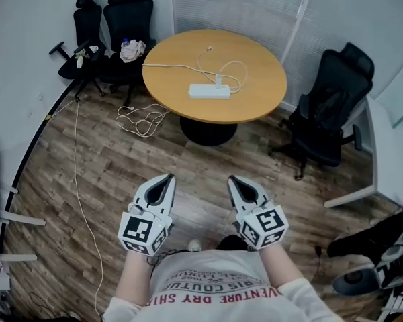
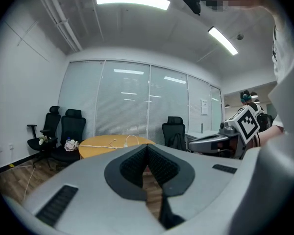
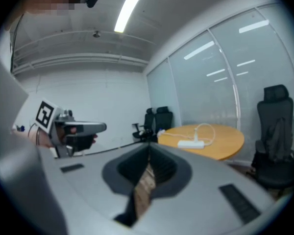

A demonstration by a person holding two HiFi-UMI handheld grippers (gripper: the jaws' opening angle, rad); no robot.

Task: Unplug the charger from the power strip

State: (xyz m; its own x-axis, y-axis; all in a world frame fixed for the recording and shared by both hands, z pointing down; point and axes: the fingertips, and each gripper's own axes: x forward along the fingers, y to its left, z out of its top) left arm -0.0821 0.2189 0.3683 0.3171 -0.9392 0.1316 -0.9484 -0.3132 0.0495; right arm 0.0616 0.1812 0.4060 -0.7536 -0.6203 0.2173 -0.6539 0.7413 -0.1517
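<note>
Round wooden table [image 1: 255, 102] on a plank floor [image 1: 121, 173], in a glass-walled room with three black office chairs [image 1: 329, 106]. One white power strip [image 1: 209, 91] lies on the tabletop with one charger [image 1: 218, 80] plugged into it. Two tools, the left gripper [image 1: 166, 180] and the right gripper [image 1: 234, 181], hover well short of the table, jaws closed and empty.

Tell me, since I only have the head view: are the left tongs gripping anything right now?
Observer: No. The left gripper view looks straight along the left gripper, and its tongs are shut together with nothing between them.
Operator: And the right one?
Observer: The right gripper is the same in its own view, tongs closed and empty.
Operator: What is overhead? My view only looks down.
Observer: A long ceiling light is lit above the room.
</note>
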